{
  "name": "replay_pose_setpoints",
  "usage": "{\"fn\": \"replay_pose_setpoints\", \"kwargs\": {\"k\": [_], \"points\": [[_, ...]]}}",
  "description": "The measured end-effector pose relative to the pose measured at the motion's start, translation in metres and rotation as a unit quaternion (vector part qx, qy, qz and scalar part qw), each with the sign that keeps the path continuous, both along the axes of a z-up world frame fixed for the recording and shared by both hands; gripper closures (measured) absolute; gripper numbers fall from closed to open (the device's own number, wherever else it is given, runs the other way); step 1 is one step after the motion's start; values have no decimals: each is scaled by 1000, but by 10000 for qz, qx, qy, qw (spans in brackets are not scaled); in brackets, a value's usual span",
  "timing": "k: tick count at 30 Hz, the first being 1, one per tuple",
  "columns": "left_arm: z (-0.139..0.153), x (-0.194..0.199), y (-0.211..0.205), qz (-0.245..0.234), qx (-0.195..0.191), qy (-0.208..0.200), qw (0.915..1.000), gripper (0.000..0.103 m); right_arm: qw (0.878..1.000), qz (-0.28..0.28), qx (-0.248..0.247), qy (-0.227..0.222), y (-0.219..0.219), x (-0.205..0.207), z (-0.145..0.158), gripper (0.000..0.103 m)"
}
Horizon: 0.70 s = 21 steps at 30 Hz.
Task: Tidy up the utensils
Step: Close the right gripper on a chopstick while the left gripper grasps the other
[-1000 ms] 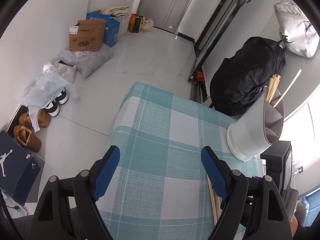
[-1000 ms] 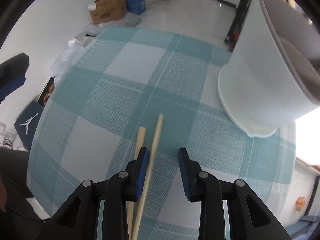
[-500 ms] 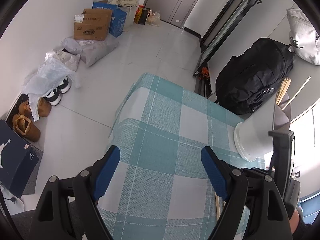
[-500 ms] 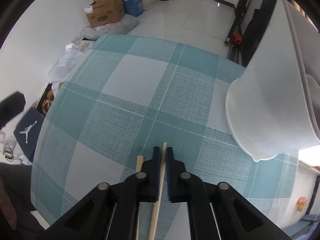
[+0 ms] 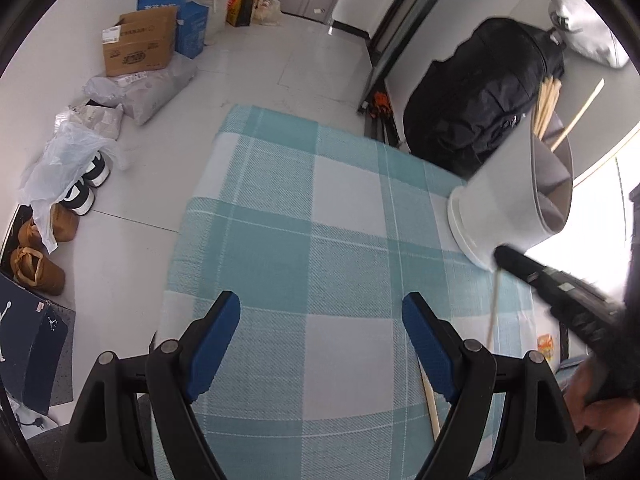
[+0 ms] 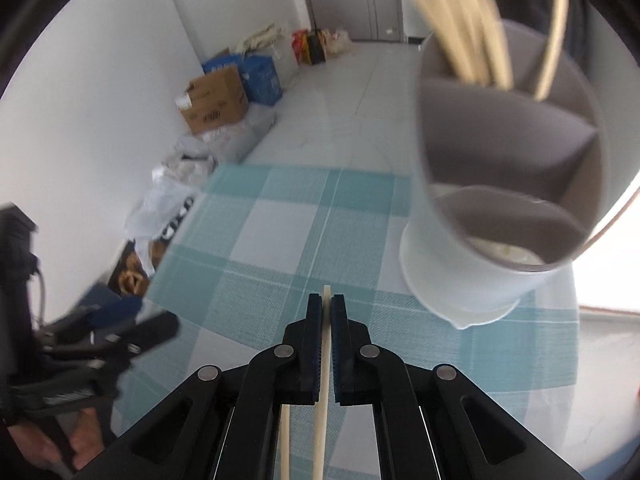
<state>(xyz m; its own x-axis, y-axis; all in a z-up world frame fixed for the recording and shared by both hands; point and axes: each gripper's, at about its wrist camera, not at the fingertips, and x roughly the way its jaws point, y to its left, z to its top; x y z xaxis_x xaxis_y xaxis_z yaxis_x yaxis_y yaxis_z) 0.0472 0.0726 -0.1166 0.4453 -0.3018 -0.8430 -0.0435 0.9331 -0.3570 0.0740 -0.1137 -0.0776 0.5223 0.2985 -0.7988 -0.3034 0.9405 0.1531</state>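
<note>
Chopstick (image 6: 322, 392) clamped between the right gripper's (image 6: 327, 312) closed jaws, white divided holder (image 6: 472, 272) ahead to their right, teal checked tablecloth (image 6: 272, 248) beneath, left gripper (image 5: 320, 322) spread wide and empty above it, pale tiled floor (image 5: 256, 80) with cardboard boxes (image 5: 140, 46) beyond.

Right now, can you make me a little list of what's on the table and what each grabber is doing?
Table cover: teal and white checked cloth
Holder: white utensil holder with grey dividers
In holder: chopsticks standing in the far compartments
Right gripper: shut on one chopstick
Other chopstick: lying on the cloth
Left gripper: open, nothing between its fingers
</note>
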Motion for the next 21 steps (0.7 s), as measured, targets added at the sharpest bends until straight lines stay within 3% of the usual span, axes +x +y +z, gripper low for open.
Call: {"fn": "replay_pose_setpoints", "kwargs": {"k": [12, 13, 15, 17, 19, 21], "points": [[-8, -7, -52, -677, 95, 465, 9966, 24, 9923, -474, 891, -715, -72, -49, 37, 100], [-9, -7, -57, -707, 144, 523, 9960, 26, 9917, -486, 939, -731, -75, -50, 38, 100], [-13, -7, -67, -783, 306, 667, 9942, 55, 9896, -528, 1069, -804, -86, -57, 41, 100], [-17, -6, -78, -943, 464, 817, 9911, 58, 9873, -559, 1187, -898, -95, -62, 45, 100], [-12, -7, -82, -900, 624, 715, 9914, 58, 9851, -574, 1323, -935, -104, -65, 47, 100], [-13, -4, -83, -793, 592, 846, 9915, 57, 9838, -588, 1390, -972, -110, -68, 47, 100]]}}
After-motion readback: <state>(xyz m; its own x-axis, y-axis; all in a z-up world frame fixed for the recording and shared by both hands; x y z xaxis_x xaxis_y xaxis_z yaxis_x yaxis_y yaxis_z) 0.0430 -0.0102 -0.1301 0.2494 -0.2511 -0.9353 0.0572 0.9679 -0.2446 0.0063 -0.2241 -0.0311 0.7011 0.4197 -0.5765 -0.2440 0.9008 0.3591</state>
